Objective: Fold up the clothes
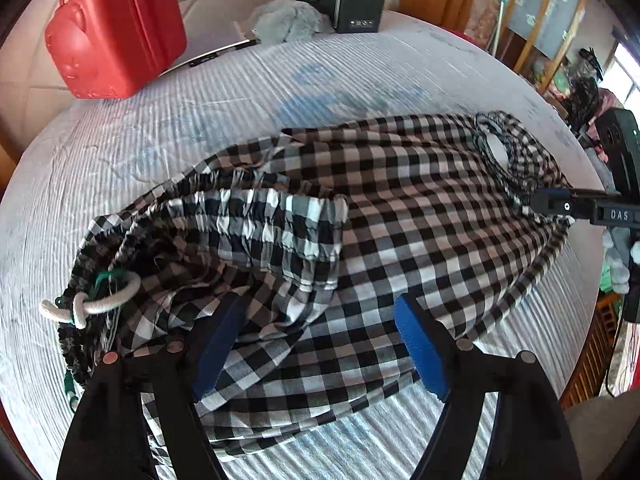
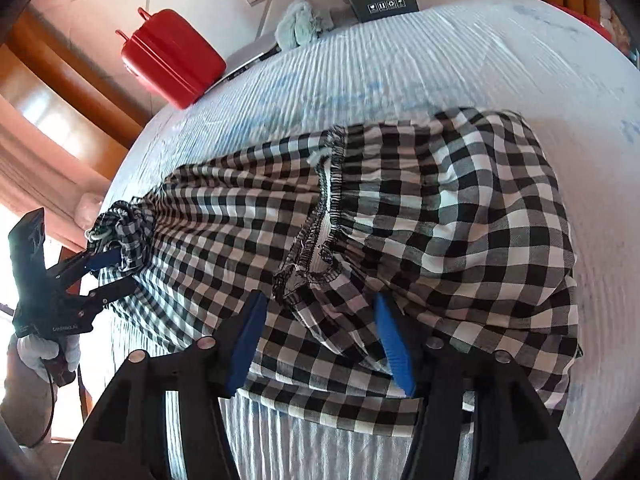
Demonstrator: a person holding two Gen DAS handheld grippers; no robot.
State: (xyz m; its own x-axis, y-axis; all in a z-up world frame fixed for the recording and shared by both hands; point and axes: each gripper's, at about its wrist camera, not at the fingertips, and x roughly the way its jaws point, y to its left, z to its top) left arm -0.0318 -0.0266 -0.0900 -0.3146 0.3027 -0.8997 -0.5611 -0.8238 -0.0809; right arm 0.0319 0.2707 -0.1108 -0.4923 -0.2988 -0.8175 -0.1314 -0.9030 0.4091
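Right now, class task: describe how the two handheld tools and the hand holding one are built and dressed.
Each tool is black with two blue-padded fingers and round metal rivets: left tool, right tool. White lettering marks the right tool's finger in the left wrist view. A white glove covers the hand gripping the left tool, and a dark cable trails below.

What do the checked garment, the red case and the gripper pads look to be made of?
Checked garment: thin woven cloth, matte; it gathers and creases. Red case: hard moulded plastic, slightly glossy. Left gripper pads: blue, probably foam or rubber, dull.
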